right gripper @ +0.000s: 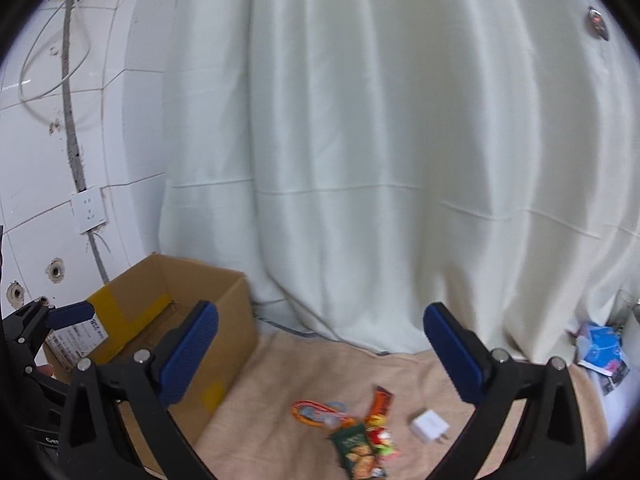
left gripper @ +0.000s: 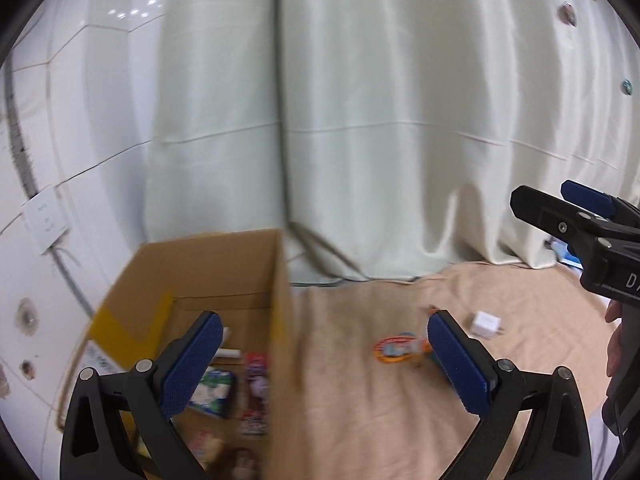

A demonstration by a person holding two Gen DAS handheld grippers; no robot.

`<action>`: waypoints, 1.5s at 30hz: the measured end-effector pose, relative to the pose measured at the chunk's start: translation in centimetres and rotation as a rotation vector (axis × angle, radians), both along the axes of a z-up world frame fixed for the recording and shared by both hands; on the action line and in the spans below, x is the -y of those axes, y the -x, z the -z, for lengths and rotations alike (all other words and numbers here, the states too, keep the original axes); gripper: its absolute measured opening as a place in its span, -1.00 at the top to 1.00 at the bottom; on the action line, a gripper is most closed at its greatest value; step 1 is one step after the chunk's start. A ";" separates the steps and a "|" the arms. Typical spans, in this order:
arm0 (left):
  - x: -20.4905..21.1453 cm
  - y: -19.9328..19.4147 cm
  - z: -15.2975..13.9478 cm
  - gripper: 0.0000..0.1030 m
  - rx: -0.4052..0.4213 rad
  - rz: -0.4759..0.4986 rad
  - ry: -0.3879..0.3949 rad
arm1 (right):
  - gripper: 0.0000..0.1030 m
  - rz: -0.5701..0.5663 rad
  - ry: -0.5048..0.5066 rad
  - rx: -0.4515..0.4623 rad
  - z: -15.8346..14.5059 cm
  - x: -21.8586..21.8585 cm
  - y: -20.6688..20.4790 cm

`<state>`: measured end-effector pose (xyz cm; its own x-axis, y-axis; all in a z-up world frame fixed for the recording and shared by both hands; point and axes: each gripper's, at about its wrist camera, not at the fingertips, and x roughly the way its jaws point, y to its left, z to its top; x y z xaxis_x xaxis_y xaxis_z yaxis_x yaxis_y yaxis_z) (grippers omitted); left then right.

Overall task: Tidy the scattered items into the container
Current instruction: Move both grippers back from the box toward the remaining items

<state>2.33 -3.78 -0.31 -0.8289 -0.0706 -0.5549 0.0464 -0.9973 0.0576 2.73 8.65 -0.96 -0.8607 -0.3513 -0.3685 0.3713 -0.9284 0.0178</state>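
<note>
Pale curtain (right gripper: 360, 140) behind cardboard box (right gripper: 168, 320)

Cardboard box (right gripper: 168, 320) open-topped (packets inside); its wall (left gripper: 282, 340) blocks sideways.

The right gripper (left gripper: 560, 204) body reads "DA".

The box (right gripper: 168, 332) stands left on the cloth (right gripper: 280, 384); packets (right gripper: 356, 446) and a charger (right gripper: 429, 424) lie right of it, curtain (right gripper: 360, 160) behind.
</note>
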 end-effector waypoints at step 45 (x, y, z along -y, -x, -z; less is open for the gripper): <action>-14.3 8.5 20.2 -1.00 0.400 0.111 -0.150 | -1.00 0.133 -0.088 0.363 17.1 -14.9 4.5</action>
